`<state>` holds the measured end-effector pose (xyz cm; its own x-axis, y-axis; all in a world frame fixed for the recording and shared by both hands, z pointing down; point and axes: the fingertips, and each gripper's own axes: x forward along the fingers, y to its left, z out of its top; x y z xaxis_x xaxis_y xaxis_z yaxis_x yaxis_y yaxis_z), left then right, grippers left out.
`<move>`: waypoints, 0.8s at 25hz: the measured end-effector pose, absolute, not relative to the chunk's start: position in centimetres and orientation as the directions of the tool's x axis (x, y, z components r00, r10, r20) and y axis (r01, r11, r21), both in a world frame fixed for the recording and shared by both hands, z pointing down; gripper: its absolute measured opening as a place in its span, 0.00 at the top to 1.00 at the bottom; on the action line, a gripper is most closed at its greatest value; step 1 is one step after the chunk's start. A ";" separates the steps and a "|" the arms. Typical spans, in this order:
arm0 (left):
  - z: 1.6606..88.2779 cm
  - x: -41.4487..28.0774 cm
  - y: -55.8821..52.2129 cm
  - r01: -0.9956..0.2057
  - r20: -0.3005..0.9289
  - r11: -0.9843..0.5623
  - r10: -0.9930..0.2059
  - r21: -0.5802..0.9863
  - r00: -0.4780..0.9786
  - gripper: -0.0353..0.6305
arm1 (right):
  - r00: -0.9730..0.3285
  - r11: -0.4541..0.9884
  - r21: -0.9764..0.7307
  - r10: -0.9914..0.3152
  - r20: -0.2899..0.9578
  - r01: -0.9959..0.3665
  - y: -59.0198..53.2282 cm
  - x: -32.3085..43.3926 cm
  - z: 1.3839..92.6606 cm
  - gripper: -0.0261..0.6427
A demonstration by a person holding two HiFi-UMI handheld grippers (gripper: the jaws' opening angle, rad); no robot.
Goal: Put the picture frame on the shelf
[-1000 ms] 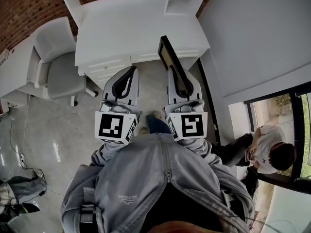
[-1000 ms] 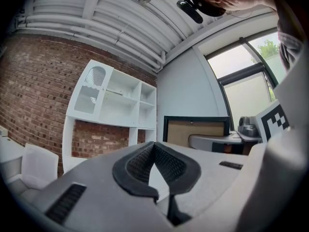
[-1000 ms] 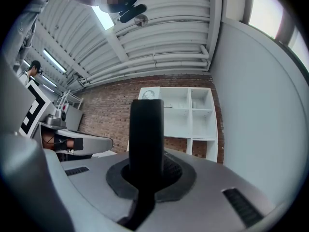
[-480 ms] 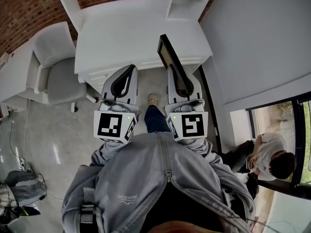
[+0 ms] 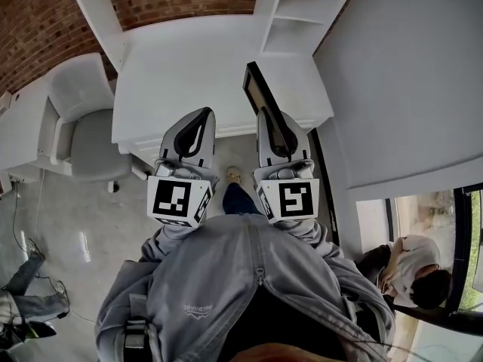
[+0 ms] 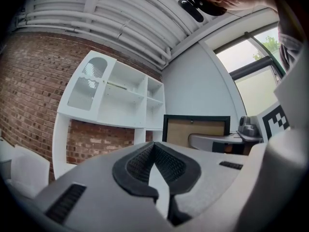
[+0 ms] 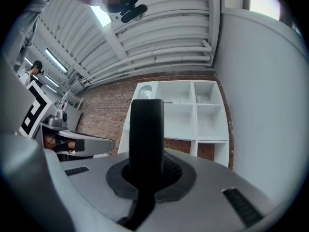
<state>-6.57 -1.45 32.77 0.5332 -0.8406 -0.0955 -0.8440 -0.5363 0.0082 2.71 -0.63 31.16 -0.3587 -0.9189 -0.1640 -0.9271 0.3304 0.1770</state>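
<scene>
**You carry the picture frame up to the shelf in your right tongs.**

Over the last second you step forward. The white tabletop (image 5: 189, 59) slides toward you until both tongs reach over its front edge, and more of the white shelf (image 5: 296, 12) opens up at its far right corner. Your right tongs (image 5: 266, 121) stay clamped almost closed on the lower edge of the black picture frame (image 5: 255, 87). It stands upright and edge-on in them, its top toward the shelf, and the grip looks no different from a moment ago. Your left tongs (image 5: 202, 119) are closed on nothing and ride just beside the right. The frame is in the air, not yet at any compartment. I judge the approach nearly done; what is left is to lift the frame to an open compartment and set it down.
</scene>
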 end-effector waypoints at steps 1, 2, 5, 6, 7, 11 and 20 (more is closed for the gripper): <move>32.7 -6.4 -2.8 -0.847 -0.097 -0.532 -0.843 0.007 0.529 0.94 | -0.363 0.334 0.179 -0.917 -0.164 -0.925 -2.0 2.9 31.1 0.91; 32.6 -6.1 -4.2 -0.849 -0.099 -0.528 -0.846 0.007 0.525 0.94 | -0.367 0.337 0.182 -0.915 -0.166 -0.924 -3.5 3.2 31.0 0.91; 32.2 -5.2 -8.6 -0.857 -0.109 -0.515 -0.852 0.007 0.511 0.94 | -0.380 0.348 0.190 -0.909 -0.170 -0.918 -8.0 4.1 30.6 0.91; 32.0 -5.0 -10.1 -0.860 -0.111 -0.511 -0.855 0.008 0.507 0.94 | -0.386 0.354 0.191 -0.907 -0.169 -0.916 -9.5 4.3 30.5 0.91; 31.8 -4.8 -11.6 -0.862 -0.112 -0.507 -0.857 0.009 0.503 0.94 | -0.392 0.360 0.192 -0.905 -0.167 -0.913 -11.1 4.5 30.3 0.91; 31.2 -4.1 -17.3 -0.875 -0.108 -0.484 -0.871 0.017 0.479 0.94 | -0.420 0.389 0.194 -0.893 -0.161 -0.901 -17.0 5.0 29.7 0.91; 31.6 -2.9 -25.0 -0.896 -0.090 -0.445 -0.893 0.015 0.442 0.94 | -0.454 0.430 0.172 -0.879 -0.143 -0.886 -25.1 6.3 30.5 0.91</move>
